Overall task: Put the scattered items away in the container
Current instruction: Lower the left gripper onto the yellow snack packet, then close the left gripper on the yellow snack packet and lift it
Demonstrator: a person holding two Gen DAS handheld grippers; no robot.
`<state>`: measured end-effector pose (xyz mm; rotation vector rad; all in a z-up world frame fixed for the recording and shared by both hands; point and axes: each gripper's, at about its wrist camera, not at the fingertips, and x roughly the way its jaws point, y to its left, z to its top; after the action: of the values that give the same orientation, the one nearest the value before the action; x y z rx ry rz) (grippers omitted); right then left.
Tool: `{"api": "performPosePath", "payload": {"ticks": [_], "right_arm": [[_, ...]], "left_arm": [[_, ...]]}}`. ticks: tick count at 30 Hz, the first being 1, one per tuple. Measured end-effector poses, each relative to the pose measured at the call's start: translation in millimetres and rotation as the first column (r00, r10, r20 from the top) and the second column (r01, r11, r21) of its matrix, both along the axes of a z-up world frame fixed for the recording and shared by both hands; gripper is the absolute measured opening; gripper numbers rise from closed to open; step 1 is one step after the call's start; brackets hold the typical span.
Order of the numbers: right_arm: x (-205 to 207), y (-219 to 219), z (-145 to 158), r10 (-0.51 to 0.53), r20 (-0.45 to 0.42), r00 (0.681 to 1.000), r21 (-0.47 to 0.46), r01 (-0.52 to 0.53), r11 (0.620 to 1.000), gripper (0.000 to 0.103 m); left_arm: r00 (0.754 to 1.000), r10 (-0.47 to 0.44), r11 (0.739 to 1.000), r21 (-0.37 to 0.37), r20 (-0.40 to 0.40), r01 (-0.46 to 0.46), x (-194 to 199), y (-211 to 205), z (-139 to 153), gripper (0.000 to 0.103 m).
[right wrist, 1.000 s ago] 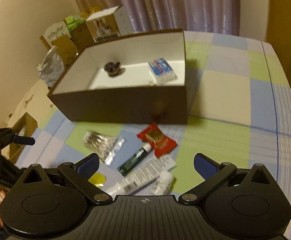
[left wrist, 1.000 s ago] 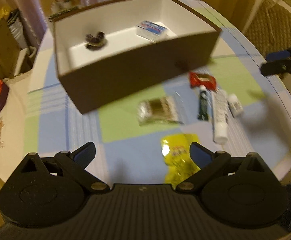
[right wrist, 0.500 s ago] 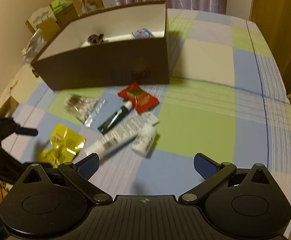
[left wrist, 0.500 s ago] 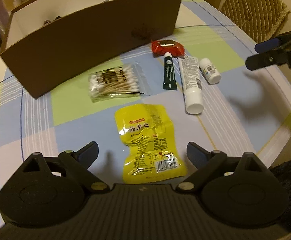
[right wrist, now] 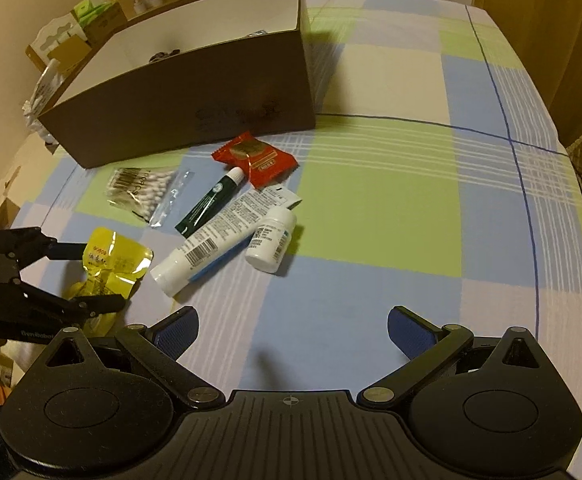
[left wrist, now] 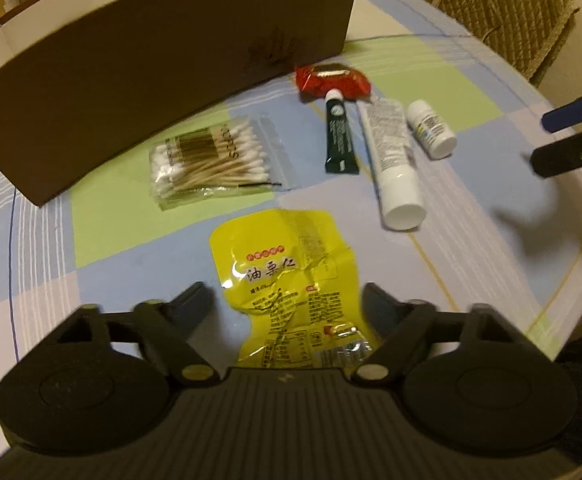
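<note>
A yellow snack packet (left wrist: 291, 276) lies flat on the checked tablecloth between the fingers of my left gripper (left wrist: 287, 304), whose jaws are closing on either side of it; the pads do not visibly press it. From the right wrist view the left gripper (right wrist: 103, 276) straddles the packet (right wrist: 111, 256). My right gripper (right wrist: 293, 328) hovers open over bare cloth. Beyond it lie a white bottle (right wrist: 273, 240), a white tube (right wrist: 219, 244), a dark green tube (right wrist: 211, 204), a red packet (right wrist: 257, 158) and a cotton swab bag (right wrist: 143, 190). The brown box (right wrist: 195, 96) stands behind them.
A dark small item (right wrist: 163, 56) shows inside the box. Cartons (right wrist: 91, 20) are stacked off the table's far left. A woven chair back (left wrist: 507, 12) stands past the table's right edge (left wrist: 571, 292). The right gripper (left wrist: 563, 140) hangs beside the bottle (left wrist: 431, 128).
My left gripper has come down from above the box to the yellow packet, and its jaws have narrowed. The right gripper has sunk closer to the tablecloth and stays wide.
</note>
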<state>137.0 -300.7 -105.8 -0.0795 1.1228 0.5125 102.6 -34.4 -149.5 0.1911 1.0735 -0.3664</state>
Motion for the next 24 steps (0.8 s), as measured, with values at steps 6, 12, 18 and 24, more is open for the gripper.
{"api": "performPosePath", "payload": {"ticks": [6,12,18,24], "right_arm": [[2.5,11.3,-4.8,0.019,0.012,1.0,-0.001,-0.019,1.0,0.103],[7.0,31.1,-12.9,0.044,0.027,0.999,-0.005,-0.044,0.999,0.103],[13.3,40.4,-17.0,0.052,0.042,0.998,-0.015,-0.051,0.999,0.103],[17.4,44.7,-19.8,0.037,0.072,0.997,-0.03,-0.035,0.999,0.103]], "left_arm": [[0.999,-0.029,1.0,0.003,0.037,0.028,-7.6,-5.0,0.7,0.065],[0.999,0.013,0.999,-0.044,0.032,-0.012,-10.8,12.1,11.8,0.043],[0.998,0.034,0.999,-0.025,0.052,-0.032,-18.0,26.5,27.9,0.033],[0.994,0.041,0.999,-0.015,0.099,-0.04,-18.7,37.1,46.6,0.012]]}}
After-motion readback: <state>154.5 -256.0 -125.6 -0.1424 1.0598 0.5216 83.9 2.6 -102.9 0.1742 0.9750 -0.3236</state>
